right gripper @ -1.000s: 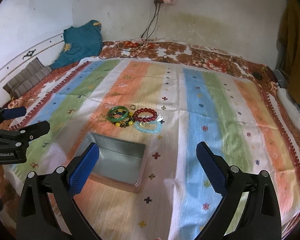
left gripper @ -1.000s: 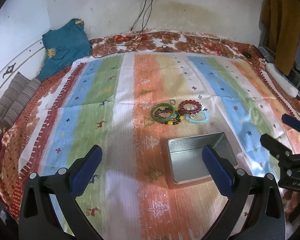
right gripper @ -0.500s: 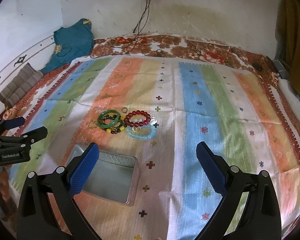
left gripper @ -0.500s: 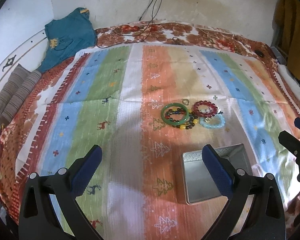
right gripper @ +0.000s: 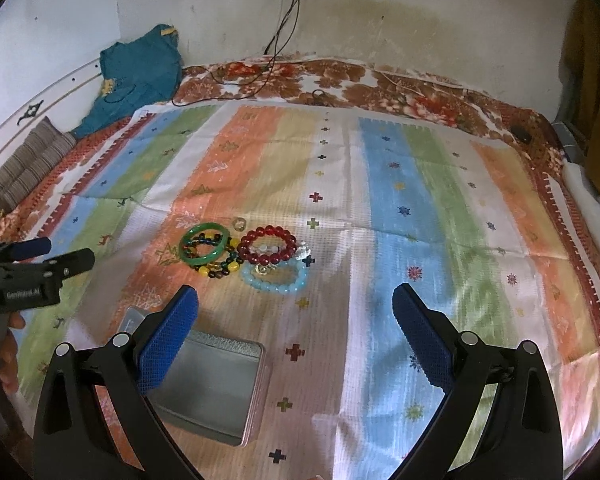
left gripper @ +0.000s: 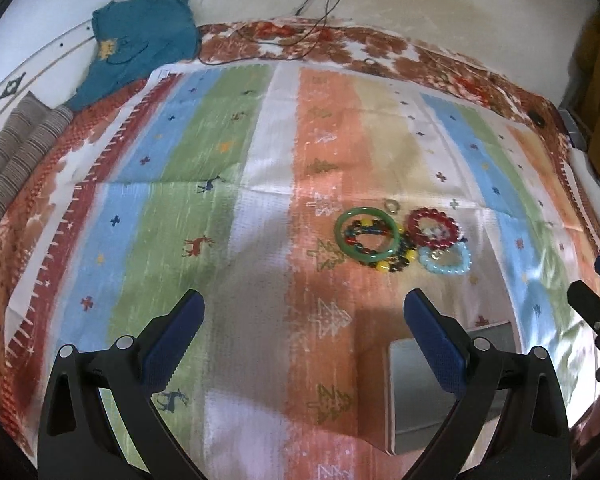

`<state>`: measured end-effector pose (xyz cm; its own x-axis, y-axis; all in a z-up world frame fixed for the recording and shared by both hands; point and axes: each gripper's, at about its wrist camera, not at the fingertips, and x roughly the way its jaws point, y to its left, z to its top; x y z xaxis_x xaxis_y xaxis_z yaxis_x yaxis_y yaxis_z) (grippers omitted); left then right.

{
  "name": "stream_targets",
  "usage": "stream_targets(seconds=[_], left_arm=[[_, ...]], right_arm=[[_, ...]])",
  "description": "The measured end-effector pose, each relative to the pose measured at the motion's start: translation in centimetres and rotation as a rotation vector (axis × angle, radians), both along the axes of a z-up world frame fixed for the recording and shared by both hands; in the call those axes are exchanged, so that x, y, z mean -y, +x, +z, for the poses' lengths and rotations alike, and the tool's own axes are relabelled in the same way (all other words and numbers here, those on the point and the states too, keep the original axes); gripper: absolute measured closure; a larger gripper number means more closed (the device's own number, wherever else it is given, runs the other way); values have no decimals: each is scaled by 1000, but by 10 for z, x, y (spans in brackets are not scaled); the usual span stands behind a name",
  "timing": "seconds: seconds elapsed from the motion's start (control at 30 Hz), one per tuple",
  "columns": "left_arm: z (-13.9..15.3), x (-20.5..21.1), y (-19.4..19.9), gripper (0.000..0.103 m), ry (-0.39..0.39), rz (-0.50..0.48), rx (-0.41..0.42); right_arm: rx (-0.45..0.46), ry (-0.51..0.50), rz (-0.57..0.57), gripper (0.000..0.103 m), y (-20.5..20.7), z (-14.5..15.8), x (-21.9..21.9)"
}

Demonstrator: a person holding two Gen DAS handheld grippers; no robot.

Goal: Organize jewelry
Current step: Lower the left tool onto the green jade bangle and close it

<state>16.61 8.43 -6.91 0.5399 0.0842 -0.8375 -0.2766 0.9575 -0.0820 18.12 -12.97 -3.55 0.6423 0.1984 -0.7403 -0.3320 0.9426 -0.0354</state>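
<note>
Spread over a bed, a striped cloth carries a small heap of jewelry: green glassy bangle, red bead bracelet and pale blue bead bracelet, touching. Near it sits an empty grey metal tin. Both the left hand-held gripper and right hand-held gripper hover spread wide, holding nothing. Best to lift one piece cleanly, pinching its rim without dragging the neighbours.

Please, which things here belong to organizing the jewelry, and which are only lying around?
For the job:
green bangle
red bead bracelet
light blue bead bracelet
dark and yellow bead bracelet
small ring
metal tin, open and empty

Just lying about:
teal garment
striped cushion
cables
white object at the right edge
</note>
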Motion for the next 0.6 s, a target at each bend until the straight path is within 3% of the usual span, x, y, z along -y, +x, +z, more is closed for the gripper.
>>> stream_targets(seconds=[0.37,0.6], left_arm=[[-22,-4,30,6,30,-31,-35],[-38,-12,44,6,-10,-28,-51]], right_arm=[[-58,-16,-5,4,30,-17,-8],[-83,-34,-16,4,50,-30,-13]])
